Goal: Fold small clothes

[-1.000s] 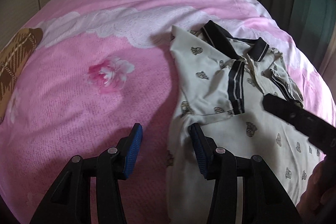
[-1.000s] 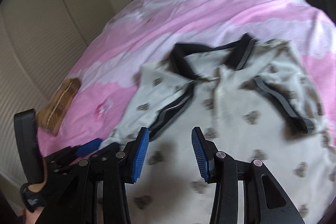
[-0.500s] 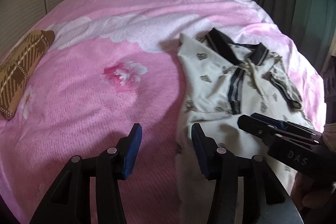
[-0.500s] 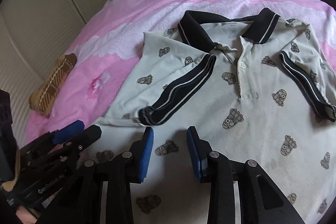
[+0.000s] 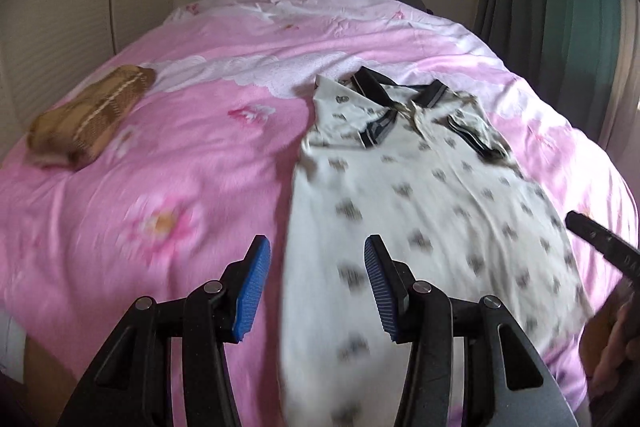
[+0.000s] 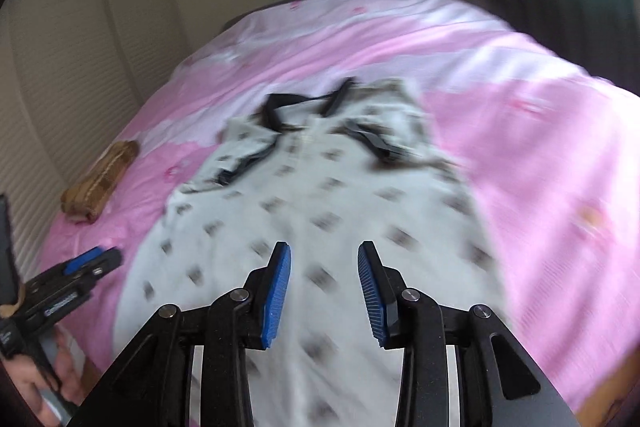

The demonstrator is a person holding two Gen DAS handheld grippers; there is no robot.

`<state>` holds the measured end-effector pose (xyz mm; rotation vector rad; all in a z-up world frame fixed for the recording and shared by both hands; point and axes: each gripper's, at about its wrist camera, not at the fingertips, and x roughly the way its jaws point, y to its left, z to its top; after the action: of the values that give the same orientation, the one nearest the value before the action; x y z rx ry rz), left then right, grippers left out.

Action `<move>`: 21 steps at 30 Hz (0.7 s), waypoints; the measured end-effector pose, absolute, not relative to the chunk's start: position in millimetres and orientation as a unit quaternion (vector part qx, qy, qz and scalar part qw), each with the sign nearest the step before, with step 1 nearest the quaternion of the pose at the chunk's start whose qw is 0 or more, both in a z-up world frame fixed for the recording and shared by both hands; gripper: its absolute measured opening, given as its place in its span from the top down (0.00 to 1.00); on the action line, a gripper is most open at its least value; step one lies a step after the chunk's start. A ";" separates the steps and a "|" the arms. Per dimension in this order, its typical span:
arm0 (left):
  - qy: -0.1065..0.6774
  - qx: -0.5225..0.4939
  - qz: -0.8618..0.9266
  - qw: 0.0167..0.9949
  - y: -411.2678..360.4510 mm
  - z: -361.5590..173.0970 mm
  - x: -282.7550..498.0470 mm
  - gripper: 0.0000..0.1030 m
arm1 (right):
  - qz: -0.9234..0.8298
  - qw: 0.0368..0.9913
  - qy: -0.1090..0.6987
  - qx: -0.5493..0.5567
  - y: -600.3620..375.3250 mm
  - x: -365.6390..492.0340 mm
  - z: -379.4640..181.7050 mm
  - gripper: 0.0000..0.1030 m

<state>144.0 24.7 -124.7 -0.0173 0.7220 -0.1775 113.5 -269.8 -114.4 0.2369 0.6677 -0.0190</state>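
A small white polo shirt (image 5: 420, 195) with a dark collar and a printed pattern lies flat on the pink bed cover (image 5: 180, 187), collar at the far end. Both dark-trimmed sleeves are folded in over the chest. My left gripper (image 5: 316, 247) stands open above the shirt's left edge, near the hem end, nothing between its blue pads. My right gripper (image 6: 324, 251) hovers open over the lower middle of the shirt (image 6: 320, 179), also empty. Each gripper shows at the edge of the other's view: the right (image 5: 600, 239), the left (image 6: 92, 259).
A folded brown plaid cloth (image 5: 88, 119) lies on the bed at the far left, apart from the shirt. A pale wall and cupboard doors (image 6: 72, 67) run behind and to the left. Dark green curtains (image 5: 560, 7) hang at the right. A hand (image 6: 52, 379) holds the left gripper.
Both grippers have drawn back from the collar end toward the hem, so the whole shirt and more of the bed show. Neither holds anything.
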 end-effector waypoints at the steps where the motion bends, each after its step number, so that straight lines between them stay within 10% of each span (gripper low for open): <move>1: 0.349 -0.007 -0.084 0.933 24.6 -126.5 133.4 0.53 | -0.023 0.939 0.324 0.117 -275.4 101.6 -115.9 0.63; 21: 0.380 -0.020 -0.016 0.925 39.6 -168.4 74.1 0.45 | -0.121 0.915 0.363 0.126 -327.9 24.7 -161.0 0.59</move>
<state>74.1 39.6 -168.4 -0.0402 0.7798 -0.0324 24.7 -327.9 -161.0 0.2602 0.7476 -0.2492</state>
